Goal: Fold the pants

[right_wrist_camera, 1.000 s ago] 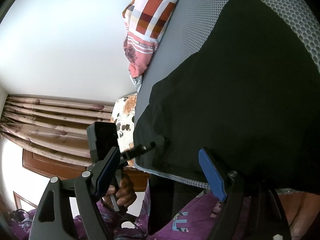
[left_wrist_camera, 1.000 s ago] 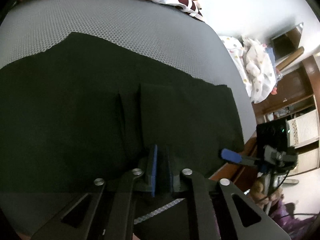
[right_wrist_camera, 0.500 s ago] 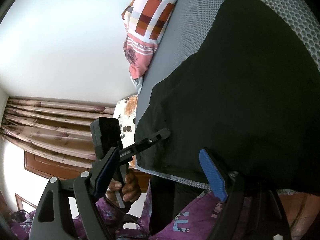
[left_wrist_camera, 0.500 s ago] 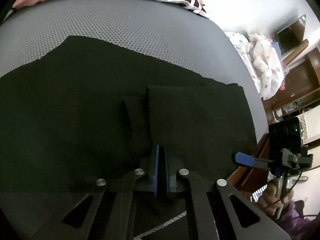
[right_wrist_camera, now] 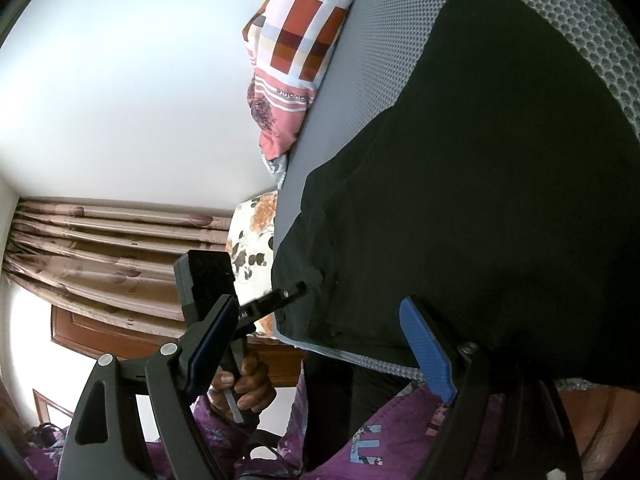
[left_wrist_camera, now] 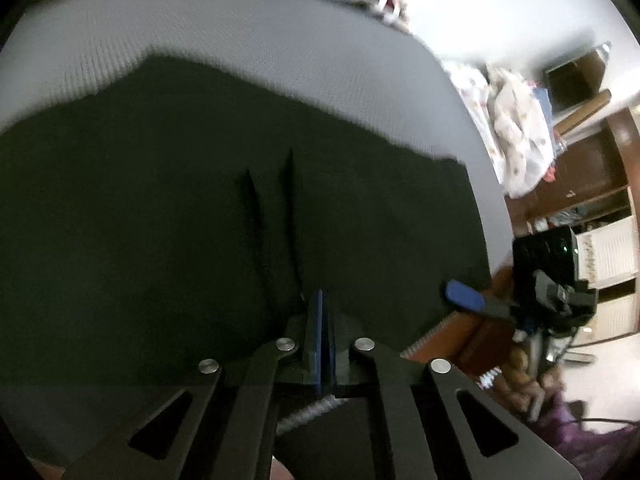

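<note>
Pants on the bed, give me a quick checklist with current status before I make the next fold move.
1. Left gripper shut on the near edge of the black pants: ok, pads together with cloth pinched, creases running from the grip.
2. Right gripper ready to grasp: ok, open and holding nothing.
3. Right gripper placed on the cloth: not ok, it is off the edge of the grey mattress.
4. Pants lying flat elsewhere: ok, mostly smooth.
5. Fold landing area free: ok, patterned pillow sits apart from the pants.
6. How many layers the left gripper holds: cannot tell.
</note>
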Action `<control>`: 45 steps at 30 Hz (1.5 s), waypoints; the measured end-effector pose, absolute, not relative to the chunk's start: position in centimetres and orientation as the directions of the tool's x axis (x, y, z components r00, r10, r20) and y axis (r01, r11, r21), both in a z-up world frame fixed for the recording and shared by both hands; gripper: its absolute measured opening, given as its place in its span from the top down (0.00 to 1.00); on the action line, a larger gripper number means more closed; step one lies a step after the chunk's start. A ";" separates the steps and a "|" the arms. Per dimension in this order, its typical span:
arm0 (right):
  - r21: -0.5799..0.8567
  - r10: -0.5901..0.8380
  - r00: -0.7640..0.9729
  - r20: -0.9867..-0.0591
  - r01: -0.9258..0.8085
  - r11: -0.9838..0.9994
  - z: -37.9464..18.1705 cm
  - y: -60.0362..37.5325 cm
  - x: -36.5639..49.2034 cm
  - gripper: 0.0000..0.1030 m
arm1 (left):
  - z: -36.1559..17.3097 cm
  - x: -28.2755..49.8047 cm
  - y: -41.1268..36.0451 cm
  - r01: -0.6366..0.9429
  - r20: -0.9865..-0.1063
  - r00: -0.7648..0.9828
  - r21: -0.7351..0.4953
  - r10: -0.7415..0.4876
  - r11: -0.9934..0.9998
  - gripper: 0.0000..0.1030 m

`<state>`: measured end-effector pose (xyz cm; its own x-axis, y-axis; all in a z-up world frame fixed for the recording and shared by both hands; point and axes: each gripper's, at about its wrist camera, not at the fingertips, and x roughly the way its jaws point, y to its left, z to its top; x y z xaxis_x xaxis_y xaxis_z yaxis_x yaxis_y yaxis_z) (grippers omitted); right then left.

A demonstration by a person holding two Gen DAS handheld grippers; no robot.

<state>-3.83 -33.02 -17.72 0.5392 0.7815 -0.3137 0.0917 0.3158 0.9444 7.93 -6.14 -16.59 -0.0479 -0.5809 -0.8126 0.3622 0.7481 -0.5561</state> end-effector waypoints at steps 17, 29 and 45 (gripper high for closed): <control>0.948 0.780 0.547 -0.304 0.094 0.304 -18.0 -32.9 -3.7 0.20 | -18.7 8.7 -5.0 0.144 -0.623 -0.192 -0.782 -0.758 0.606 0.52; 0.949 0.781 0.547 -0.301 0.093 0.300 -18.0 -33.1 -3.8 0.19 | -18.9 8.4 -4.0 0.105 -0.620 -0.208 -0.783 -0.757 0.613 0.52; 0.949 0.781 0.548 -0.301 0.088 0.303 -18.1 -33.1 -3.9 0.17 | -20.1 9.0 -4.6 0.052 -0.586 -0.166 -0.808 -0.793 0.587 0.71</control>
